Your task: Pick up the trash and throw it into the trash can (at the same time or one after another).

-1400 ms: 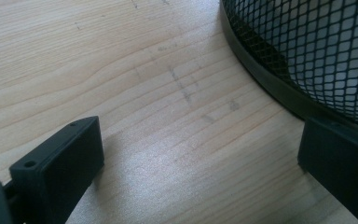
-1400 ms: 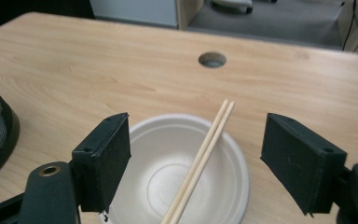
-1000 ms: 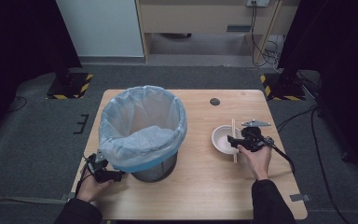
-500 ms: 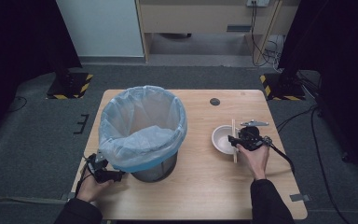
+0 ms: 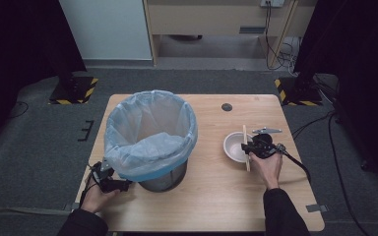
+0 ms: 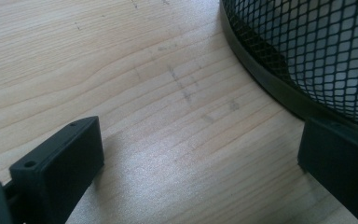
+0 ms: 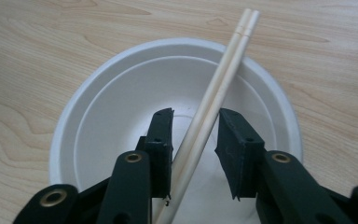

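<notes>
Since a second ago my right gripper [image 7: 193, 154] has barely shifted, but its jaws have just been closing in around the pair of wooden chopsticks [image 7: 216, 93]. Right gripper view: chopsticks run between the two black jaws. Near the left jaw they look to be touching or almost so; a clear gap remains to the right jaw. Not clamped yet, so I count this gripper as unclenched with the sticks between its jaws.

Chopsticks lie across the white paper bowl [image 7: 107, 116], tips past its far rim, resting on the rim. High view: bowl [image 5: 234, 146] sits on the right half of the wooden table [image 5: 216, 196], my right gripper [image 5: 256, 147] just beside it on its right.

My left gripper [image 5: 109, 181] holds its place at the near-left foot of the mesh waste bin [image 5: 165, 179], which wears a pale blue bag [image 5: 147, 130]. Left gripper view: jaws spread wide, bare tabletop between them, right jaw close against the bin's base ring [image 6: 265, 84]. Grasping nothing.
</notes>
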Demonstrator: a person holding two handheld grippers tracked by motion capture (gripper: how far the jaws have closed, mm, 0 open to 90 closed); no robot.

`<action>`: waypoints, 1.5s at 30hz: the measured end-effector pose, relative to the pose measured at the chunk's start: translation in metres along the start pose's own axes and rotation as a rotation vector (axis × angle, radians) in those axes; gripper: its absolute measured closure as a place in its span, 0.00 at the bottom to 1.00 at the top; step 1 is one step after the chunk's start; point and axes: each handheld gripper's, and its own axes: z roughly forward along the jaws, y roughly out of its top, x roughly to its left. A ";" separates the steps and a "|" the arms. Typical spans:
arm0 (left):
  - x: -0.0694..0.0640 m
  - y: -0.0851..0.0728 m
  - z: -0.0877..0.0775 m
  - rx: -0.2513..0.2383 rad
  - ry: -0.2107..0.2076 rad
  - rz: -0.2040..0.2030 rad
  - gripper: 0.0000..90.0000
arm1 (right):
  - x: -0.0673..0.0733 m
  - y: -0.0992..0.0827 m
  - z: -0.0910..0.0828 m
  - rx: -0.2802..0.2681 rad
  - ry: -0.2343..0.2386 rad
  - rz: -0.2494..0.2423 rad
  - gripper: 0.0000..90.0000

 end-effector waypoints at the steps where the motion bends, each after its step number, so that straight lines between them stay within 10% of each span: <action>1: 0.000 0.000 0.000 0.000 0.000 0.000 0.00 | 0.000 0.000 0.000 0.001 0.003 0.002 0.76; 22: 0.000 0.000 0.000 0.000 0.000 0.000 0.00 | -0.003 0.003 -0.010 -0.024 0.045 0.013 0.89; 45: 0.000 0.000 0.000 0.000 0.000 0.000 0.00 | -0.005 0.034 -0.071 -0.292 0.132 0.067 0.89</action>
